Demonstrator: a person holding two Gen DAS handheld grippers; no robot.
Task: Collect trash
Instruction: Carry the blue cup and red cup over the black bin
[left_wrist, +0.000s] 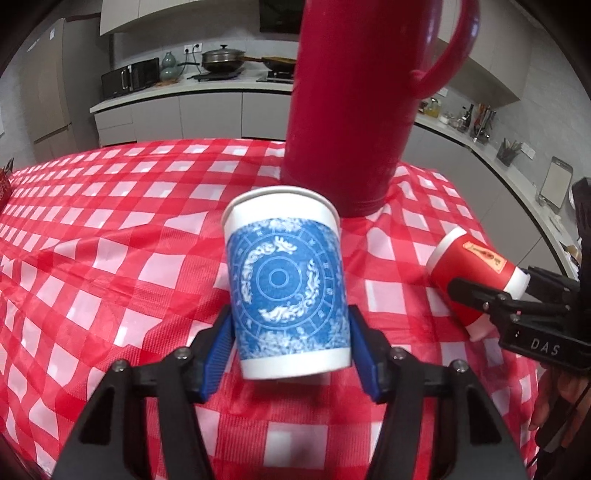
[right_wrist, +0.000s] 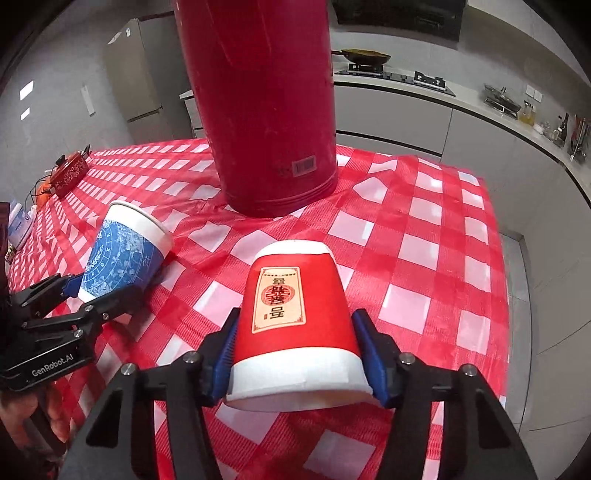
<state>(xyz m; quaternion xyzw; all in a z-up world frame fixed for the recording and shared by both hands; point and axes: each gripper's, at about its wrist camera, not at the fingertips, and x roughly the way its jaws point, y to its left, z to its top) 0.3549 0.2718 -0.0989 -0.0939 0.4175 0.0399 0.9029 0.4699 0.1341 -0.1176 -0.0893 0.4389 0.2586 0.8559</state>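
My left gripper (left_wrist: 291, 325) is shut on a blue-and-white paper cup (left_wrist: 286, 280), held upright by its lower half above the red checked tablecloth (left_wrist: 110, 258). My right gripper (right_wrist: 295, 343) is shut on a red-and-white paper cup (right_wrist: 295, 317), held upside down with its open rim toward the camera. The red cup also shows at the right of the left wrist view (left_wrist: 476, 273), and the blue cup at the left of the right wrist view (right_wrist: 122, 254), each between the other gripper's fingers.
A tall red thermos jug (left_wrist: 354, 110) stands on the table just behind both cups; it also shows in the right wrist view (right_wrist: 266, 110). A small red tin (right_wrist: 68, 171) sits at the table's far left. The table edge (right_wrist: 495, 221) drops off on the right. Kitchen counters run behind.
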